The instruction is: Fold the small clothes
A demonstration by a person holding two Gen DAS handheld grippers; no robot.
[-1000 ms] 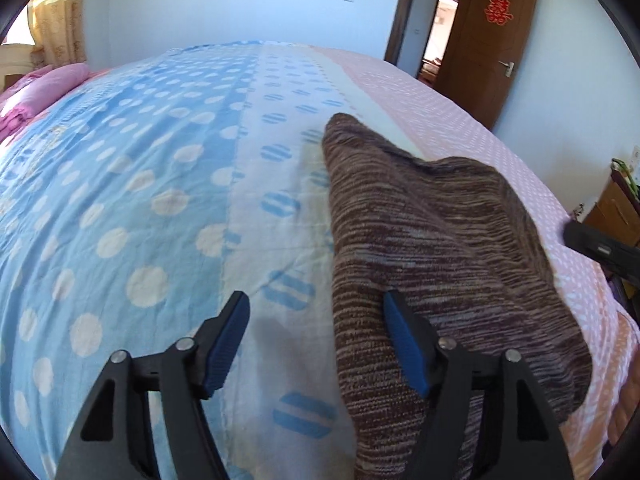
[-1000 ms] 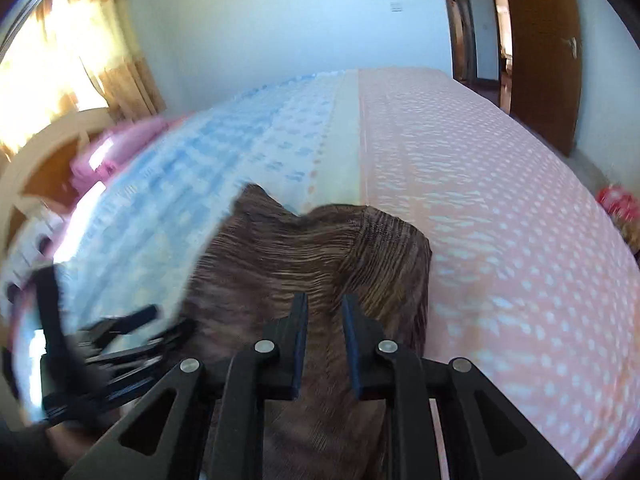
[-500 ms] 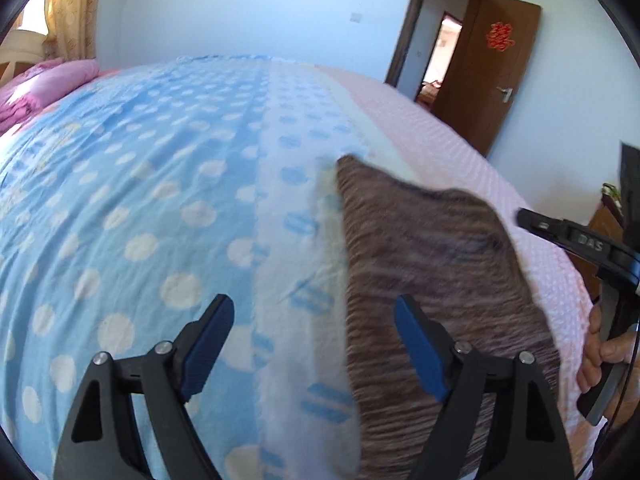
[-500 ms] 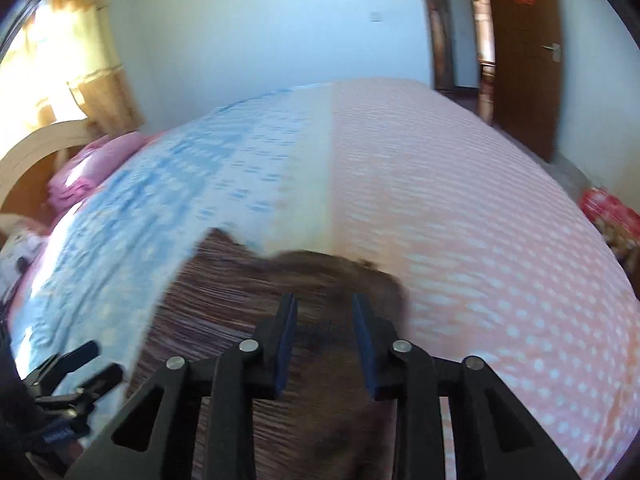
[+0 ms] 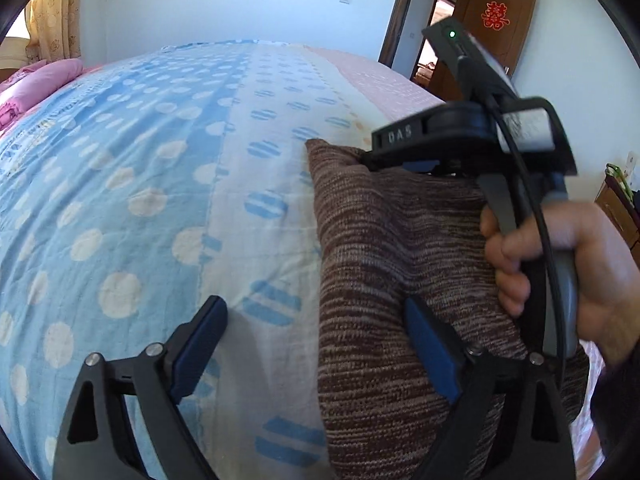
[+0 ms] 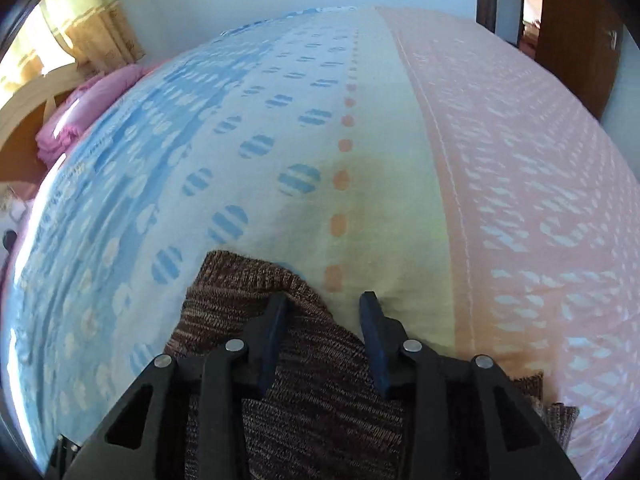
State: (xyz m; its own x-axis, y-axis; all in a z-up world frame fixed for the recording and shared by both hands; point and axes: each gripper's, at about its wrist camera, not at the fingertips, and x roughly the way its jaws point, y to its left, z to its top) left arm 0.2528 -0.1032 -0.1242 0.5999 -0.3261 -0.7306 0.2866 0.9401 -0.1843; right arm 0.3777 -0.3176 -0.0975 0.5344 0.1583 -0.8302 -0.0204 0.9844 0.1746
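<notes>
Under and ahead of our left tool [image 5: 316, 344] lies the brown knit garment [image 5: 384, 280], a marled weave of dark brown and pale tan streaks, folded into a flat oblong on the bed [image 5: 160, 168]. Its long axis runs straight away from that tool, with 1 blunt corner pointing toward the far end of the bed. We see the left tool with its 2 blue-padded fingers [image 5: 200, 344] spread wide: the left finger sits over the bare bedspread, the right one over the garment, and nothing is pinched between them.

Beyond the left tool's right finger, the right hand [image 5: 560, 256] grips the handle of the right tool, whose black body reaches over the garment's far edge. From the right wrist view, the right tool [image 6: 324, 316] is parted a moderate way. Its left finger lies against the garment's far corner [image 6: 256, 284], its right finger is over the pale yellow stripe of the bedspread, and the gap between them holds no cloth.

Far to the left of both tools, a pink pillow [image 5: 36, 84] rests at the bed's edge.
</notes>
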